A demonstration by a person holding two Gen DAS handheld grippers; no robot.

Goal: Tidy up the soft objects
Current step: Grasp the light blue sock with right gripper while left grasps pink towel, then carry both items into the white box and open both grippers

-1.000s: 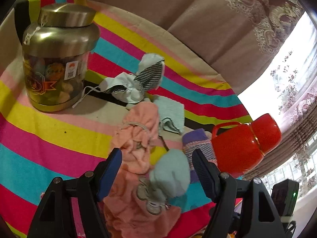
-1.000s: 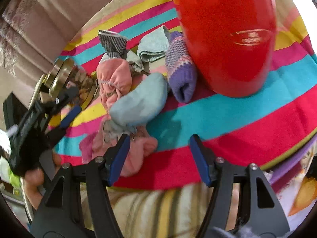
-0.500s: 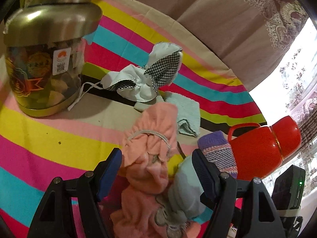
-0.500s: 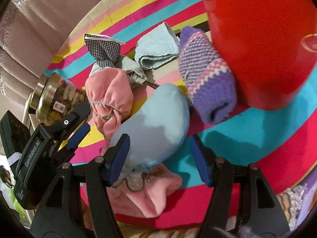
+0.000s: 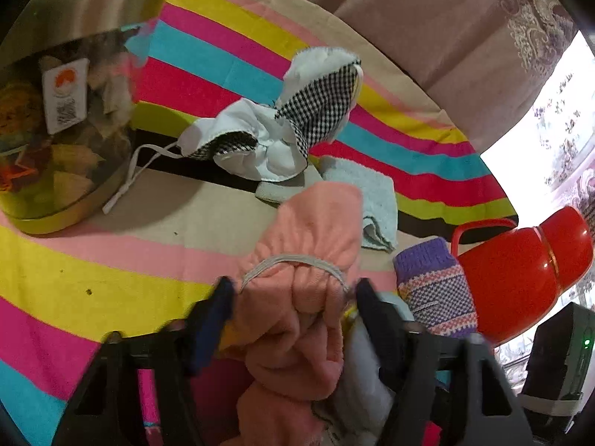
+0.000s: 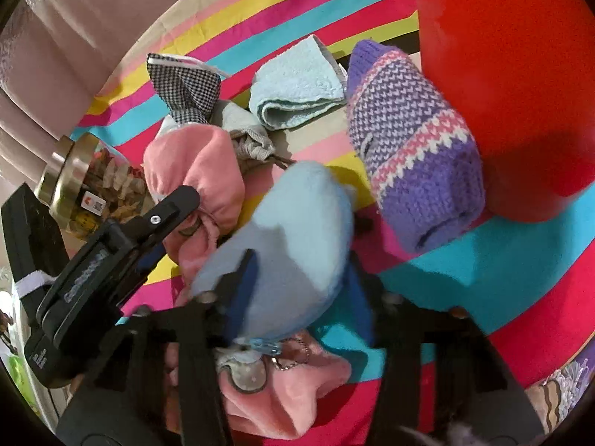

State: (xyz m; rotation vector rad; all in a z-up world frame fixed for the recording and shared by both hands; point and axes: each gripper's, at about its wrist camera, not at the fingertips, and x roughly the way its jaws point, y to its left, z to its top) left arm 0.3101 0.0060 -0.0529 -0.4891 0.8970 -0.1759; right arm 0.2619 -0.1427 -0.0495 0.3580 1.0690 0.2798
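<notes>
We see left gripper (image 5: 293,297) jaws closing w/ pink cloth bundle (image 5: 297,297) between them, pads at its sides at elastic band. Right gripper (image 6: 301,267) jaws closing round pale blue plush (image 6: 293,245), lying on pink bundle. Beyond: purple knit sock (image 6: 412,156) touching red jug (image 6: 513,74), blue towel (image 6: 297,85), checked cloth (image 5: 316,104), gold-lid jar (image 5: 55,111), all on striped counter (image 5: 111,260) cloth.

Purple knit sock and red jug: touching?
Touching. In the right wrist view the purple knit sock lies right against the red jug, its long edge meeting the jug's side with no striped cloth showing between them.
</notes>
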